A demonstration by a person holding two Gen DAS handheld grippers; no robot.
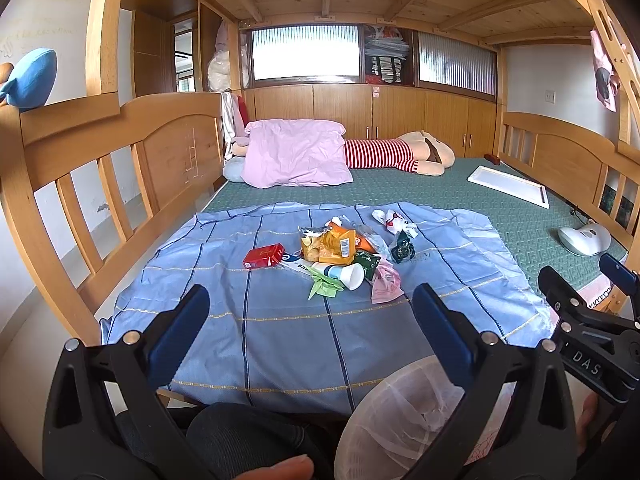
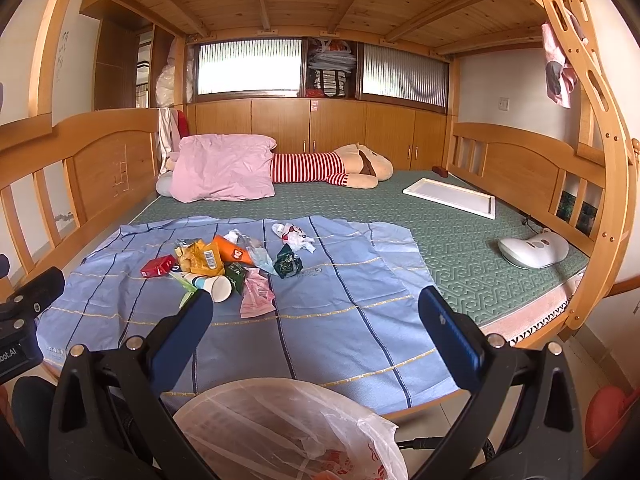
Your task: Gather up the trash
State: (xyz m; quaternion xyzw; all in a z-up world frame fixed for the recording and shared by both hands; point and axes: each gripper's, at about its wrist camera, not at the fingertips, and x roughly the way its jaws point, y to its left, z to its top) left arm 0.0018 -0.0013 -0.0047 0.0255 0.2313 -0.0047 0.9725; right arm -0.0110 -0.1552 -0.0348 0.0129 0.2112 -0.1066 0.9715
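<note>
Closest to me, both tongs hang spread wide with nothing between their blue pads: the left gripper [image 1: 311, 322] and the right gripper [image 2: 316, 328] each point out over the bed from its foot. Just under them, on the near side of the blue sheet [image 1: 280, 332], stands a bin lined with a thin plastic bag [image 2: 280, 436], its mouth gaping upward; it sits off the sheet, by the bed's edge. The sheet is spread flat across the near half of the green mattress [image 1: 440, 192]. Around the middle of the sheet lies the trash, bunched in a loose heap: a white paper cup [image 1: 352, 276] tipped on its side at the near edge of the heap, a folded green paper [image 1: 324, 286] touching it, a pink wrapper [image 1: 386, 284] just beside the cup, a red box [image 1: 264, 256] on the left of the heap, and yellow snack bags [image 1: 328, 244] behind the cup. A dark crumpled wrapper [image 1: 402, 248] and a white crumpled bag [image 1: 394, 220] lie slightly apart on the far right of the heap. Off the sheet to its right rests a white handheld appliance [image 1: 584, 240], and farther on a white frame [image 1: 508, 186]. Beyond the sheet, a pink pillow [image 1: 294, 152] lies next to a plush toy [image 1: 400, 154] in red stripes.
</note>
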